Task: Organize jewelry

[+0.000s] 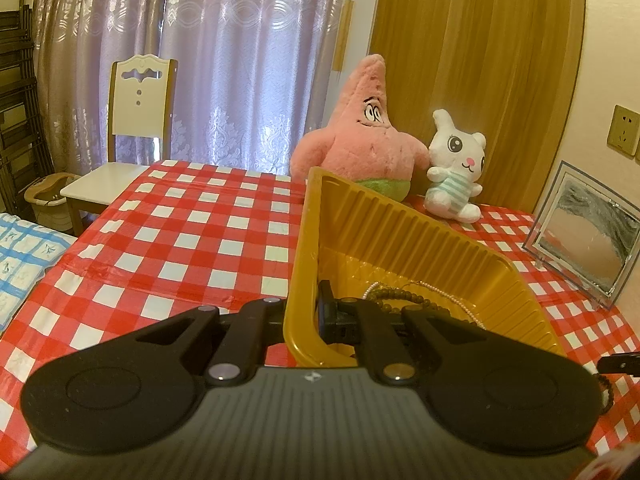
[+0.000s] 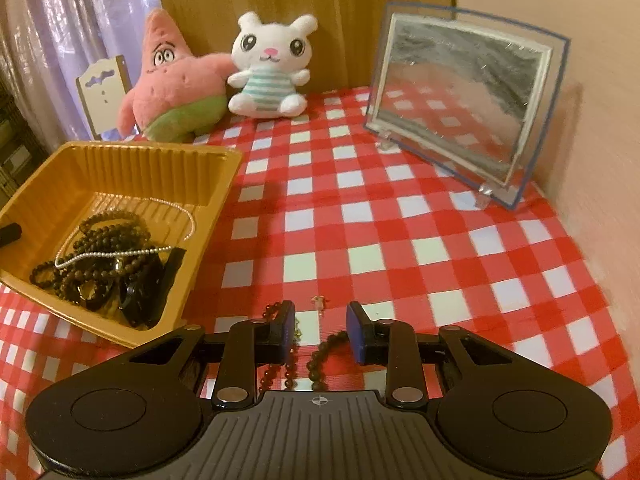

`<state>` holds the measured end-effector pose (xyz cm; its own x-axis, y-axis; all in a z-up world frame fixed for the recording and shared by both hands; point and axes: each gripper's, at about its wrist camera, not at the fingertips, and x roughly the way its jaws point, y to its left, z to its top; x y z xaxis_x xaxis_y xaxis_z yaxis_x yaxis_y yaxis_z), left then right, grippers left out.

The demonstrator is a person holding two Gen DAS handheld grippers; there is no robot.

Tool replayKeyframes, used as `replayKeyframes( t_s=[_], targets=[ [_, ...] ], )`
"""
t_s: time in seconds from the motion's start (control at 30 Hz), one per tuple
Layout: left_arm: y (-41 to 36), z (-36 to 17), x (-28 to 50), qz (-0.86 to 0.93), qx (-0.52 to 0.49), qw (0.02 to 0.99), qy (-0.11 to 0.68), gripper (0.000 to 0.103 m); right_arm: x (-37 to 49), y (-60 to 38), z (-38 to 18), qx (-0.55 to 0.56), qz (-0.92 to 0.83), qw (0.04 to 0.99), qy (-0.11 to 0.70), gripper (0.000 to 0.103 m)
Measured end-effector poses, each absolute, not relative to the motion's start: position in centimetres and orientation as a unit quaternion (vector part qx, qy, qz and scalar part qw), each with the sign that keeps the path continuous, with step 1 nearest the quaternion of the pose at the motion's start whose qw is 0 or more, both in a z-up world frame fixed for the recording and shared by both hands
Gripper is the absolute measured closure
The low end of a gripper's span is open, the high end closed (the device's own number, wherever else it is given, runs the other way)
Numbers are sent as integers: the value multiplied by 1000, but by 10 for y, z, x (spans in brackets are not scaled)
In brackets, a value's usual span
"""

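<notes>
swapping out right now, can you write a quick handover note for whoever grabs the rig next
Left claw: shut on the near wall of the gold tray, steadying it.
Right claw: open, low over the checked tablecloth, with a dark bead bracelet between its fingers, not pinched yet.
Done: dark bead strands, a pearl strand and a black piece already lie in the tray.
Left: grip the dark bead bracelet and drop it in the tray, then the small earring-like piece just ahead of the claw. More dark beads lie under its left finger.
</notes>
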<state>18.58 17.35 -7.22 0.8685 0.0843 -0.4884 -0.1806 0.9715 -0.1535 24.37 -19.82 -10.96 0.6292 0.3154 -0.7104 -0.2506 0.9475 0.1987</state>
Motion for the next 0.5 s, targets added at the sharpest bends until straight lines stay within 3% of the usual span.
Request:
replayKeyframes(
  t_s=[0.2, 0.3, 0.5],
  targets=[
    [173, -72, 186, 69, -97, 962, 247, 97, 257, -188, -124, 16, 157, 901, 404, 74],
    [173, -72, 186, 69, -97, 962, 247, 97, 263, -183, -128, 5, 161, 901, 402, 85],
    [173, -72, 187, 70, -96, 961, 248, 97, 271, -178, -133, -9, 160, 901, 403, 85]
  ],
)
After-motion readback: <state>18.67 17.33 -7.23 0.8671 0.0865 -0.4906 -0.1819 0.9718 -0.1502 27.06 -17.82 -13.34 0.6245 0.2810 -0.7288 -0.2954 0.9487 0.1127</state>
